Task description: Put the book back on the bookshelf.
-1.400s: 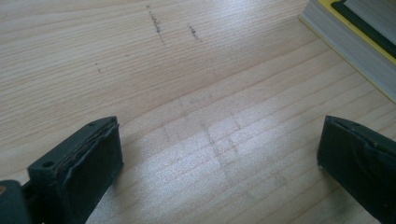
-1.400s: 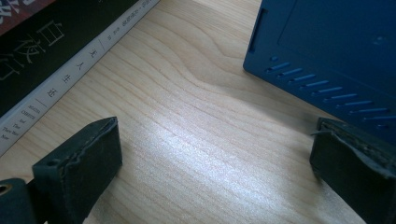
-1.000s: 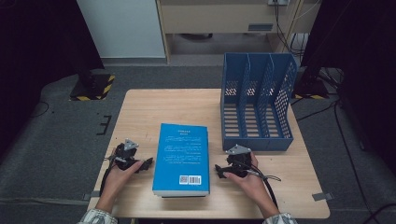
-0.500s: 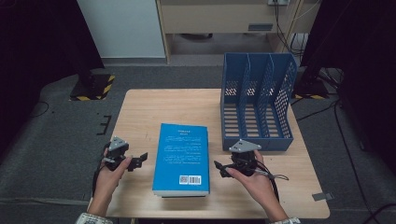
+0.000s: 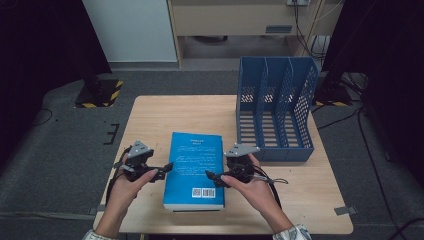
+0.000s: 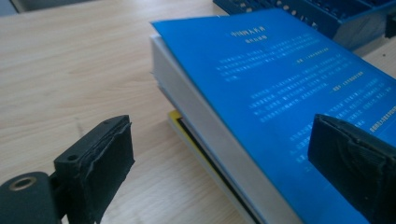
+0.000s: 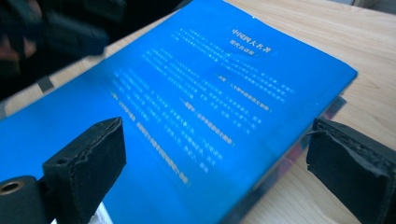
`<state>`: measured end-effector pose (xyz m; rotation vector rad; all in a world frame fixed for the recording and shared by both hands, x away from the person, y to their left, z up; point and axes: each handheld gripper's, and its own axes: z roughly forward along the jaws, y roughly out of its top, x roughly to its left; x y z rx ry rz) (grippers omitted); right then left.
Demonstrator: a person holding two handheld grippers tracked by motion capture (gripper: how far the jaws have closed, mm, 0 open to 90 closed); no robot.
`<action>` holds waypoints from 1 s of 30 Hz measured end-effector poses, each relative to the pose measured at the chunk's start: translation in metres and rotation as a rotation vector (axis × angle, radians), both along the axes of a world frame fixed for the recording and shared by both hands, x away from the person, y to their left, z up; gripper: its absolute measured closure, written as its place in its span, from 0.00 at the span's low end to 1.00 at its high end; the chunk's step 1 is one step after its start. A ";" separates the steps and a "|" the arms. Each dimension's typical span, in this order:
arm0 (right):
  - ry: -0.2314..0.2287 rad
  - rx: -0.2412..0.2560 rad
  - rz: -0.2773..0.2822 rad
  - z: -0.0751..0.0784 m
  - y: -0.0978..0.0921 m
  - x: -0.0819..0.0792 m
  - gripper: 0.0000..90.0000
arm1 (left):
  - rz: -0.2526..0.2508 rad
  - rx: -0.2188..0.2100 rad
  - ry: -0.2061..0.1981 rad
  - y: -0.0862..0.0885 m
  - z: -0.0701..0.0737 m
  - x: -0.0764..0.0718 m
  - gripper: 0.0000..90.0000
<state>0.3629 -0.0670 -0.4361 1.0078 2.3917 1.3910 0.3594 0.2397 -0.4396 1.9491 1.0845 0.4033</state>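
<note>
A thick blue book (image 5: 195,170) lies flat on the wooden table (image 5: 165,115), back cover up with white print and a barcode. My left gripper (image 5: 162,169) is open at the book's left edge; in the left gripper view the book (image 6: 280,79) and its white page edge sit between the spread jaws of the left gripper (image 6: 219,140). A yellow-and-black edge (image 6: 180,123) shows under the book. My right gripper (image 5: 212,178) is open at the book's right edge. In the right gripper view the blue cover (image 7: 210,70) lies between the jaws of the right gripper (image 7: 215,140).
A blue three-slot file rack (image 5: 275,115) stands at the table's back right, just beyond the right hand. Bare wood lies left of and behind the book. The other hand shows blurred and dark (image 7: 56,37) past the book in the right gripper view.
Both grippers have closed in on the book: the left one moved right to its left edge, and the right one moved left onto its right edge. The book has not moved.
</note>
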 end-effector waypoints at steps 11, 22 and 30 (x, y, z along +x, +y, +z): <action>0.050 -0.054 0.015 -0.014 0.008 0.010 0.05 | -0.058 -0.011 0.047 -0.021 -0.008 0.005 0.23; 0.172 -0.022 -0.013 -0.026 0.010 0.021 0.00 | -0.072 0.018 0.064 -0.024 -0.006 0.009 0.21; 0.264 0.032 -0.014 -0.032 0.007 0.031 0.00 | -0.070 0.006 0.058 -0.025 -0.008 0.012 0.22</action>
